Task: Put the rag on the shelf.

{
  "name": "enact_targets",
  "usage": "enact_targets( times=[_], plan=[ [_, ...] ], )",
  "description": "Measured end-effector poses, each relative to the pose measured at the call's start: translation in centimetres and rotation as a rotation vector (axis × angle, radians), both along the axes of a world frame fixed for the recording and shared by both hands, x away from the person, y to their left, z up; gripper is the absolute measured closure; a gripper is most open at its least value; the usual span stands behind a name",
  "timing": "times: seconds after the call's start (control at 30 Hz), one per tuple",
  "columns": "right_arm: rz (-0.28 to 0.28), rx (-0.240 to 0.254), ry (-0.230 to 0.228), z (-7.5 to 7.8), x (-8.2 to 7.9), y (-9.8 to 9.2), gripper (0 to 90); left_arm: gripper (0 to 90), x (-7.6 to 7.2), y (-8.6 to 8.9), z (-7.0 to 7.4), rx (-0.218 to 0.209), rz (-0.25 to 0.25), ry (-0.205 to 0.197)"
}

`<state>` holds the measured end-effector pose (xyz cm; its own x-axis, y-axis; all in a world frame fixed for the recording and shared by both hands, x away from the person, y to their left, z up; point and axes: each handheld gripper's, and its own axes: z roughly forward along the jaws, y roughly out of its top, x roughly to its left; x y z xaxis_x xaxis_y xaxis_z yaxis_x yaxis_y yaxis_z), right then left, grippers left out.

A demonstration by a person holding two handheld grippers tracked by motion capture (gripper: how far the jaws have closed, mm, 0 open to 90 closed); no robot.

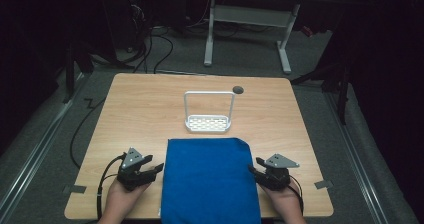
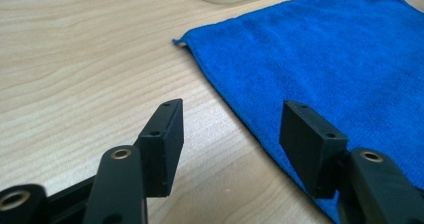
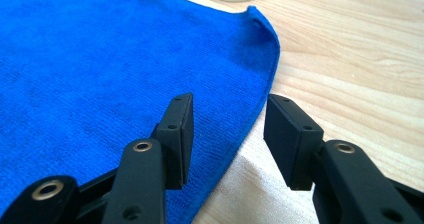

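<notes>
A blue cloth (image 1: 209,179) lies flat on the wooden table (image 1: 140,109), its near end reaching the table's front edge. My left gripper (image 1: 156,164) rests at the cloth's left edge, open. In the left gripper view its jaws (image 2: 232,119) straddle that edge, one over bare wood, one over the cloth (image 2: 325,59), with nothing pinched. My right gripper (image 1: 254,165) sits at the cloth's right edge, also open. In the right gripper view it (image 3: 230,114) straddles the hem of the cloth (image 3: 100,59). A white rack (image 1: 209,123) with a tall hoop handle stands just behind the cloth.
A round cable hole (image 1: 238,89) sits near the table's far edge. Beyond the table stands another desk on white legs (image 1: 282,49), with cables on the floor. Grey tape tabs (image 1: 323,184) mark the table's front corners.
</notes>
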<state>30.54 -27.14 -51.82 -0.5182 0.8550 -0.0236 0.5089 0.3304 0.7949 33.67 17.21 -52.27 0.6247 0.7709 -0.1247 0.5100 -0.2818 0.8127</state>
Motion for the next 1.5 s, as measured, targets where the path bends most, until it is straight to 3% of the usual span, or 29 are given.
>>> enact_targets(
  times=[0.17, 0.2, 0.3, 0.33, 0.4, 0.47, 0.77, 0.97, 1.13, 1.23, 1.27, 1.3, 1.5],
  plan=[
    [-0.001, -0.002, 0.001, 0.0, 0.0, 0.0, 54.1, 44.9, 0.2, -0.6, 0.1, 0.003, -0.008, -0.005],
    [0.006, 0.007, 0.003, -0.1, 0.0, 0.0, 54.1, 44.9, 0.4, -0.9, 0.2, 0.028, -0.01, -0.012],
    [0.014, 0.012, 0.0, -0.1, -0.1, 0.1, 53.8, 44.7, 0.7, -1.1, 0.3, 0.036, -0.008, -0.033],
    [0.023, 0.009, -0.008, 0.0, -0.1, 0.1, 52.8, 44.7, 1.2, -1.4, 0.4, 0.068, -0.008, -0.038],
    [0.033, 0.005, -0.017, 0.0, -0.2, 0.2, 52.8, 42.8, 1.9, -1.7, 0.4, 0.08, 0.001, -0.013],
    [0.042, -0.006, -0.016, 0.1, -0.3, 0.3, 53.3, 42.7, 2.6, -2.0, 0.4, 0.062, -0.001, 0.007],
    [0.043, 0.009, -0.028, 0.3, -0.2, 0.3, 52.0, 42.1, 6.2, -3.5, 0.3, 0.076, 0.017, 0.022],
    [0.024, 0.024, -0.041, 0.6, -0.2, 0.3, 54.2, 45.4, 7.7, -4.0, 0.0, 0.066, 0.027, 0.037],
    [-0.001, 0.032, -0.056, 0.9, 0.6, 0.3, 49.1, 53.9, 8.8, -4.0, -0.8, 0.04, 0.068, 0.072],
    [-0.007, 0.028, -0.054, 1.0, 1.1, 0.5, 47.7, 55.5, 8.9, -4.0, -0.8, 0.042, 0.078, 0.072],
    [-0.015, 0.025, -0.045, 1.1, 1.8, 0.6, 47.0, 55.5, 9.2, -4.2, -0.9, 0.057, 0.064, 0.097],
    [-0.02, 0.025, -0.039, 1.1, 2.0, 0.7, 47.1, 55.4, 9.2, -4.3, -0.9, 0.062, 0.062, 0.093],
    [-0.036, -0.045, -0.016, 1.4, 4.0, 1.5, 50.5, 59.2, 9.1, -4.3, -1.0, 0.063, 0.074, 0.086]
  ],
)
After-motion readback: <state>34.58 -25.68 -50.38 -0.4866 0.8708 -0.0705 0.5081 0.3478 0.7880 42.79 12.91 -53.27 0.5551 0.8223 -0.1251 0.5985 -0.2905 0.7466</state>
